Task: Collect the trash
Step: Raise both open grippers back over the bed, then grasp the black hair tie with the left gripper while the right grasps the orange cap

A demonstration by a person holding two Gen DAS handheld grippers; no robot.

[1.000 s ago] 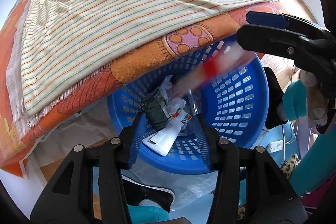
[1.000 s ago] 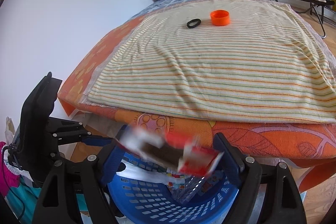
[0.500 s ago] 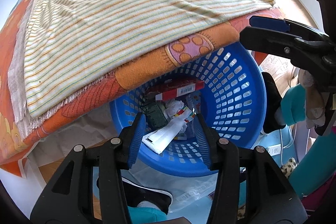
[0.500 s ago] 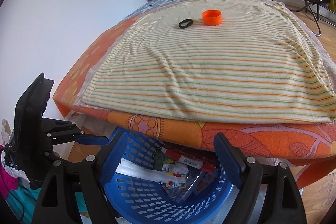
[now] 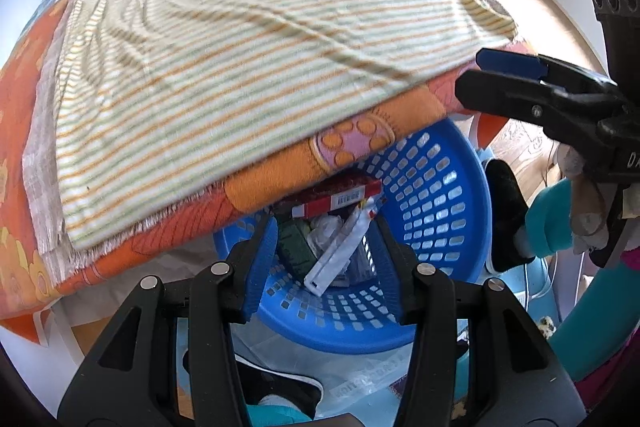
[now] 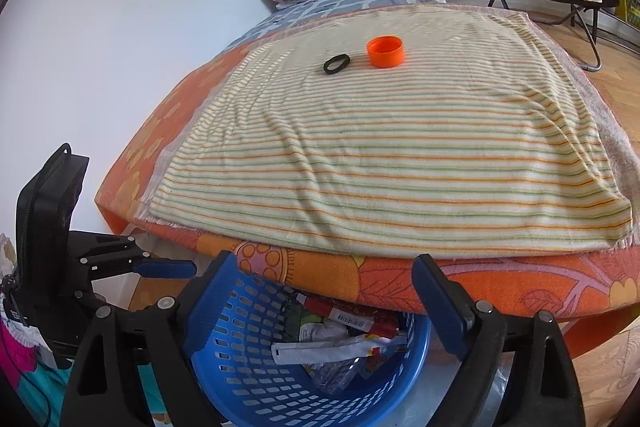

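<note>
My right fingers [image 6: 324, 301] are spread wide with nothing between them. They have just been opening, and the red box [image 6: 352, 315] lies down in the blue basket [image 6: 256, 387] below them, on top of the other trash. My left fingers [image 5: 326, 259] are spread about halfway and they are empty too. They hang right over the basket.

Two bits of trash are not yet picked up, I think. The orange cap [image 6: 385, 51] and the black ring [image 6: 337, 63] sit far ahead of my fingers, out on the striped towel [image 6: 380, 163] on the bed [image 6: 132, 163]. The ring is just beside the cap, on its left.

To do this well, I should lift my right fingers up over the edge of the bed first, so they do not catch the towel. Then I reach far forward. I would take the cap first, one finger on each side of it. The ring is flat and thin, so it may slip. I should push down a bit into the soft towel and pinch its edge.

The basket sits half under the bed, so I must drop things on the open side near me.
</note>
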